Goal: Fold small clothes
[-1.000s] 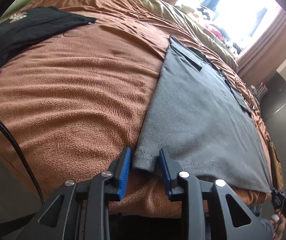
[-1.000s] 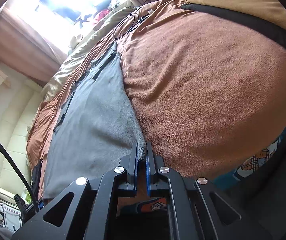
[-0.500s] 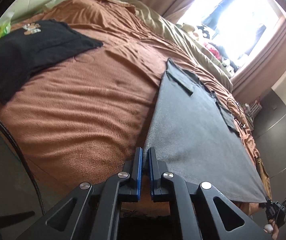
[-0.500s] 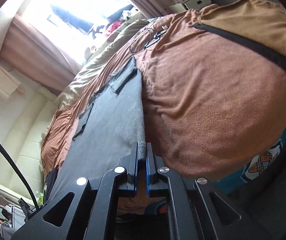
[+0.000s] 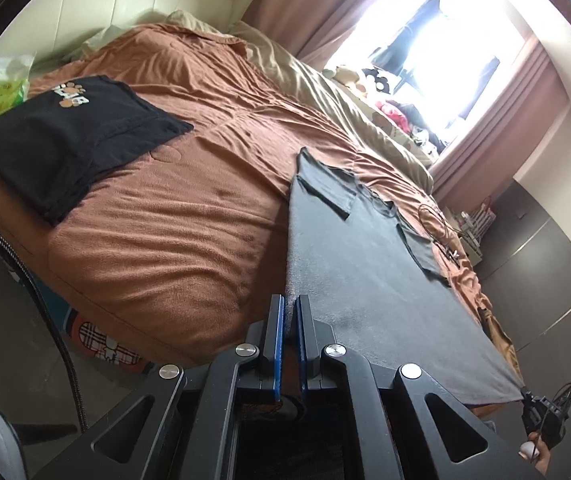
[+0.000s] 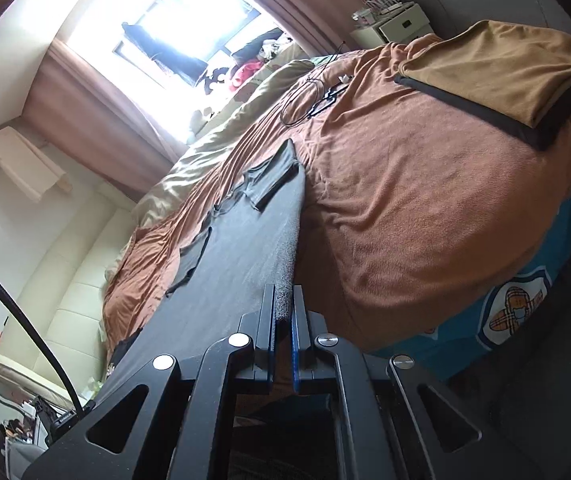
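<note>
Left fingers [image 5: 290, 312] closed onto grey shirt [image 5: 365, 264] hem (right fingers [image 6: 284, 308] clamped too).

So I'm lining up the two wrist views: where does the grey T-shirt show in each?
Left wrist: grey T-shirt fills the centre-right, its near left corner pinched in the left tongs.
Right wrist: T-shirt runs centre-left, its near right corner in the right tongs.
Shared landmark: the bright window beyond the bed.
</note>
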`<state>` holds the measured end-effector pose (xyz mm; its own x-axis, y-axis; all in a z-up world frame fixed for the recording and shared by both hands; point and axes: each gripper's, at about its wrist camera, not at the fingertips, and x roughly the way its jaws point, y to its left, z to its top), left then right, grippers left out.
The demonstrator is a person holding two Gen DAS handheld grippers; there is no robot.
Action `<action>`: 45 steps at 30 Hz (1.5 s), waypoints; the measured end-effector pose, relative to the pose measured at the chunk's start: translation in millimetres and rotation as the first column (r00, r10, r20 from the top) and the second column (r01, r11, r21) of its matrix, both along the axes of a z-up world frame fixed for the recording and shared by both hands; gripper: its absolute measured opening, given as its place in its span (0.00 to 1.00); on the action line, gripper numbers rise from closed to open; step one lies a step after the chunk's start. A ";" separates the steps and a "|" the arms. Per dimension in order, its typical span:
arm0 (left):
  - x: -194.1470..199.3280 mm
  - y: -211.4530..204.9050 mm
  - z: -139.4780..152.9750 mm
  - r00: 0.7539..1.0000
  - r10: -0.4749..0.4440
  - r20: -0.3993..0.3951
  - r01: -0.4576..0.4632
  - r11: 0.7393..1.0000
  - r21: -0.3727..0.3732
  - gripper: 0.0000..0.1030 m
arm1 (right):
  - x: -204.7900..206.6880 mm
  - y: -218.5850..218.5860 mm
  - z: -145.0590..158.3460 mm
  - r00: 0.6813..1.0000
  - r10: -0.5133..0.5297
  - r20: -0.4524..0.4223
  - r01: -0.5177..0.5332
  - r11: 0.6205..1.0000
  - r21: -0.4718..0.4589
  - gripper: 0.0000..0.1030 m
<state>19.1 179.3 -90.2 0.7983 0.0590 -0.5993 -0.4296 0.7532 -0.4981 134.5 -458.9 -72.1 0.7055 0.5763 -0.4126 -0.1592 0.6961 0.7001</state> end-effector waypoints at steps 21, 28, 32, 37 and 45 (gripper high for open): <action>-118.7 -26.3 60.6 0.996 -0.037 0.076 0.033 0.998 0.057 0.05 | -93.7 -29.4 29.4 0.994 0.054 0.100 -0.052 0.998 -0.024 0.02; -140.1 -34.8 84.7 0.996 -0.052 0.076 0.042 0.992 0.122 0.06 | -106.5 -37.0 37.1 0.990 0.061 0.126 -0.055 0.997 -0.050 0.02; -124.1 -25.8 90.8 0.995 -0.034 0.089 0.023 0.992 0.124 0.06 | -88.5 -35.4 39.9 0.990 0.058 0.130 -0.053 0.998 -0.041 0.02; -93.5 -17.4 101.2 0.994 -0.027 0.102 0.013 0.991 0.132 0.06 | -55.7 -29.7 52.4 0.987 0.051 0.150 -0.048 0.999 -0.023 0.02; -48.1 1.1 110.9 0.995 0.002 0.096 -0.015 0.990 0.140 0.06 | 3.6 -4.7 56.2 0.987 0.047 0.151 -0.045 0.999 -0.017 0.02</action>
<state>-29.0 180.3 20.7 0.8504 0.1445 -0.5059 -0.3921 0.8153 -0.4262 138.1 -463.7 -15.9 0.7329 0.6049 -0.3113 -0.2946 0.6947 0.6562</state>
